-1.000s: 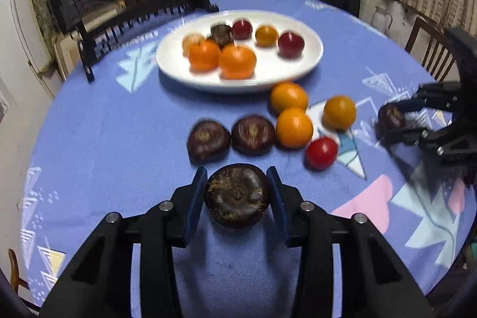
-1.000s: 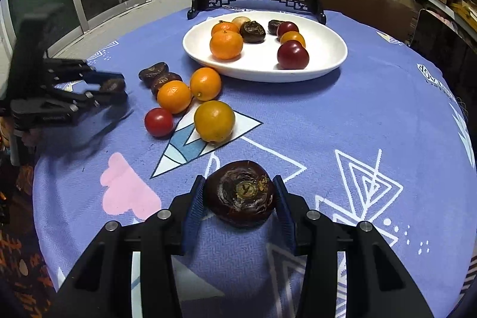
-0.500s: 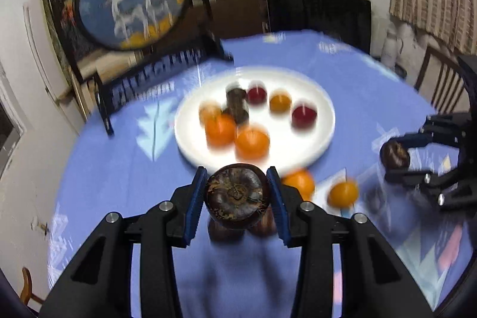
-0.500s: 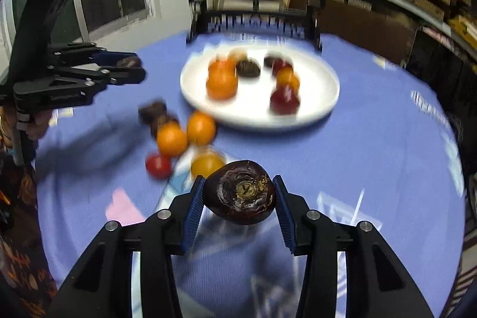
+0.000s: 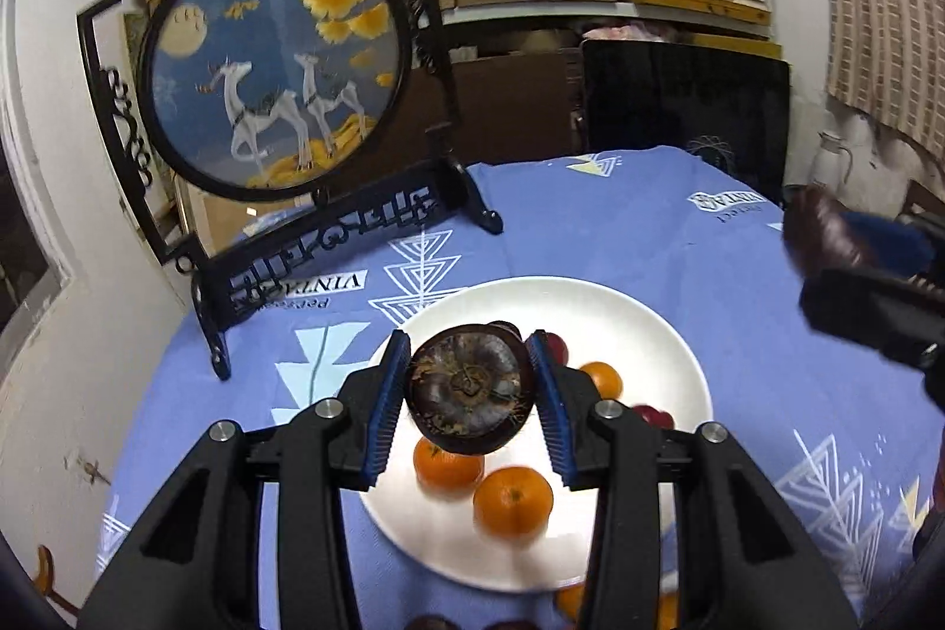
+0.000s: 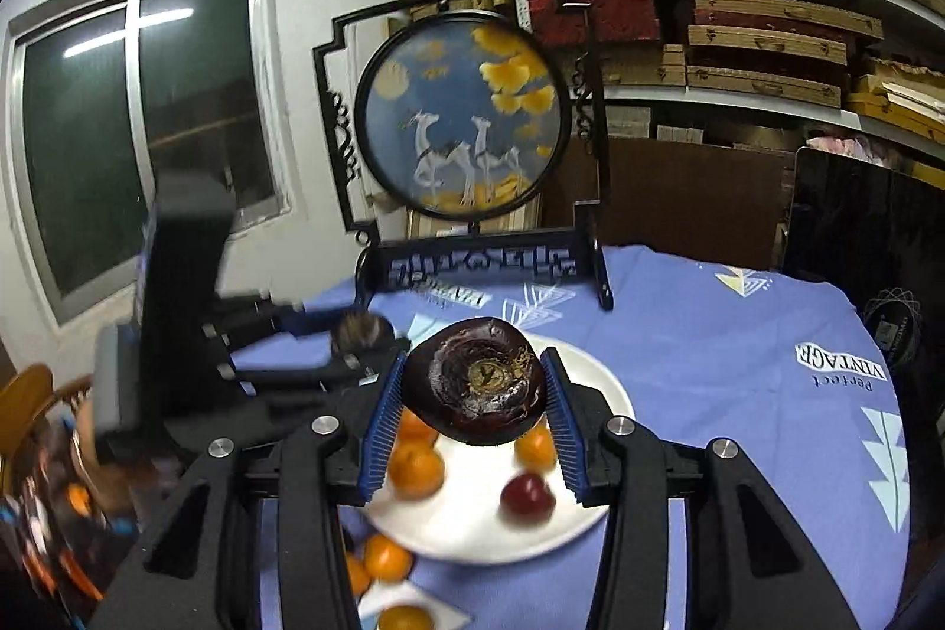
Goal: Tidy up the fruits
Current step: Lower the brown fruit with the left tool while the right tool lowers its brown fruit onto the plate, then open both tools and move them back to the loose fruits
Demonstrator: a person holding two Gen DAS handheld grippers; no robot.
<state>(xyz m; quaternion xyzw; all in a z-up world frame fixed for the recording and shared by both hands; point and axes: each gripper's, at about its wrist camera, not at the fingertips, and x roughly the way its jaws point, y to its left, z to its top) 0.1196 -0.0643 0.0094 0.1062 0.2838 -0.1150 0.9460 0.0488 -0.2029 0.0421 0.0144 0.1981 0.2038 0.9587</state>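
From the left wrist view, the left gripper [image 5: 469,391] pinched a dark mangosteen [image 5: 468,389] between its blue pads, held in the air above the white plate [image 5: 667,335] where oranges [image 5: 512,501] lay.

From the right wrist view, the right gripper [image 6: 472,402] likewise clamped a second dark mangosteen [image 6: 475,381] over that plate, a red plum [image 6: 527,497] below it, on the blue tablecloth [image 6: 738,382].
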